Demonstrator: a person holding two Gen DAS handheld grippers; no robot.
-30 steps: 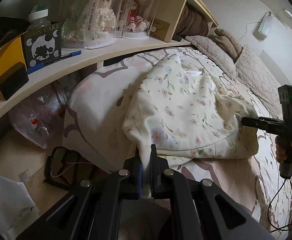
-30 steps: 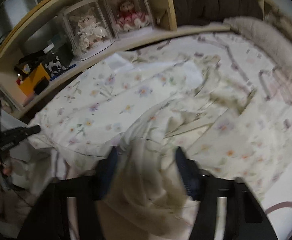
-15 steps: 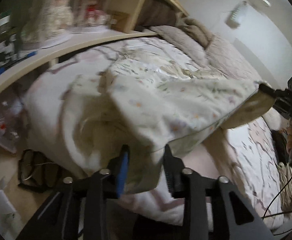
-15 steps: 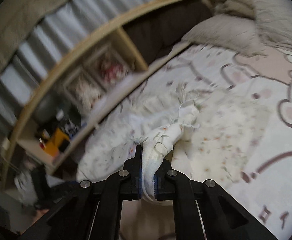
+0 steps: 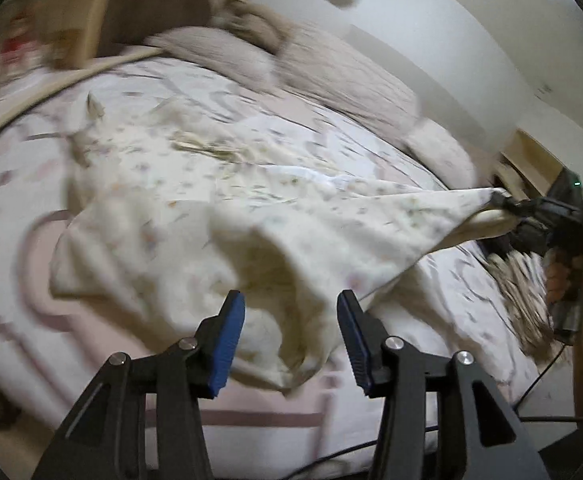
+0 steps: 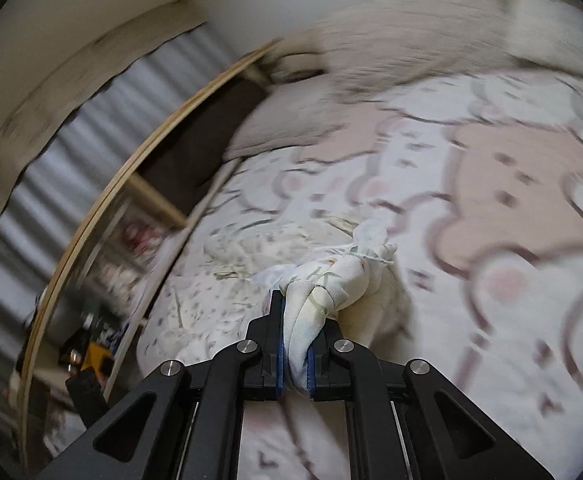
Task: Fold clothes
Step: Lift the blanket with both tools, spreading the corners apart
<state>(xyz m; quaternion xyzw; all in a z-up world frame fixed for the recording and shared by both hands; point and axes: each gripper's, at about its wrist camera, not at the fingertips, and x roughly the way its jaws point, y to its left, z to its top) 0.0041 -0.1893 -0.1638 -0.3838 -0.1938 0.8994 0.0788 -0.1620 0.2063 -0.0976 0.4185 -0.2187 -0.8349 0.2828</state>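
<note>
A cream floral garment [image 5: 219, 200] lies spread and rumpled on the bed. One corner is drawn out tight to the right, where my right gripper [image 5: 507, 204] holds it. In the right wrist view my right gripper [image 6: 296, 336] is shut on a bunched fold of the garment [image 6: 331, 280]. My left gripper [image 5: 289, 300] hovers over the near edge and its jaws are opening. A loose flap hangs between the blue pads [image 5: 227, 336], which do not press on it.
The bed cover [image 5: 471, 288] is white with pink bear shapes. Beige pillows [image 5: 331, 76] lie at the head of the bed. A wooden shelf [image 6: 103, 216] runs along the far side, with grey curtains [image 6: 51, 128] behind. A hand [image 5: 563, 276] grips the right tool.
My left gripper has let go of the garment's edge and its jaws have spread. My right gripper has shut on a fold and pulled it out to the right. Both views have swung towards the pillows.
</note>
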